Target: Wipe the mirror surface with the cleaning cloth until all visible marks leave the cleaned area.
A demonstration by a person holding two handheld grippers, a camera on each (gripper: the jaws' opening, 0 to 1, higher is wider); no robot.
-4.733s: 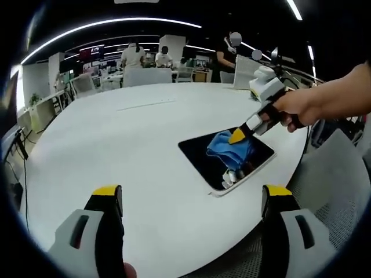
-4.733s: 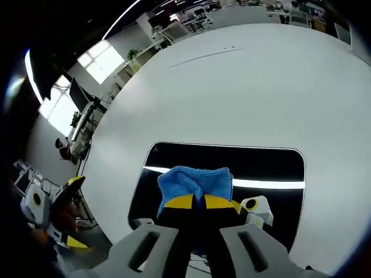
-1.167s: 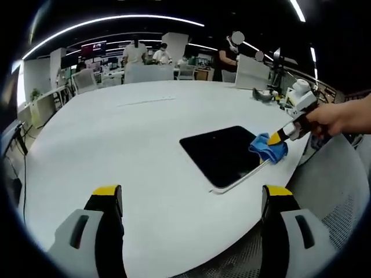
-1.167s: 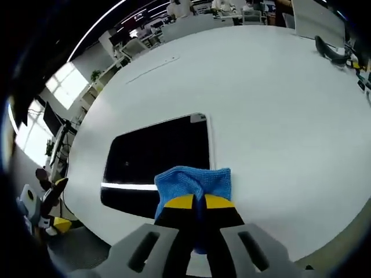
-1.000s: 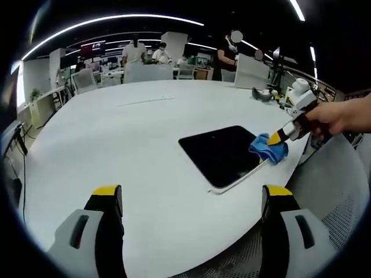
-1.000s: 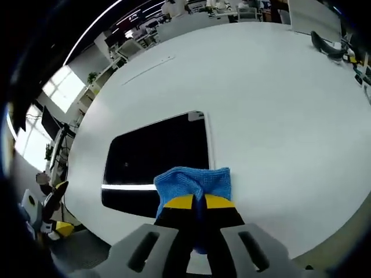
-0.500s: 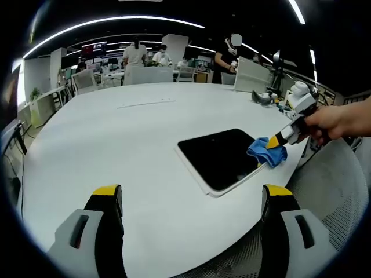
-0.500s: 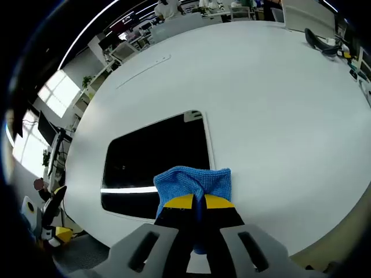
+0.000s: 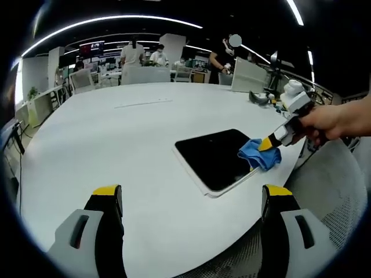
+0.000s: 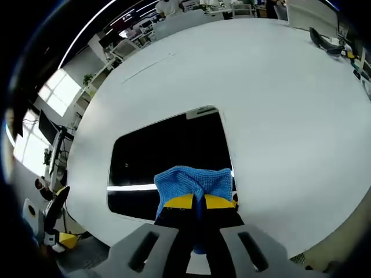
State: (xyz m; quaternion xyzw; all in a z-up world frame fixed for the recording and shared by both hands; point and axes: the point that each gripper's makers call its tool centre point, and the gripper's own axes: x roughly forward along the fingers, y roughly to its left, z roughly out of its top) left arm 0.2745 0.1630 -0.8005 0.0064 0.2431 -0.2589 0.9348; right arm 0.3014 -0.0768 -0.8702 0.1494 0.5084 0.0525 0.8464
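A dark rectangular mirror with a pale frame lies flat near the edge of the white round table. In the right gripper view the mirror reflects a bright light strip. My right gripper is shut on a blue cleaning cloth, which rests on the mirror's near right corner. The left gripper view shows that gripper, held by a hand, pressing the cloth onto the mirror's right end. My left gripper stands open above the table's near edge, nothing between its yellow-tipped fingers.
A mesh chair stands beside the table on the right. Small dark items and a white panel sit at the far right of the table. People and desks fill the office behind.
The right gripper has slid the cloth from the table beside the mirror's edge back onto the mirror's right end. The left gripper has stayed open and almost still.
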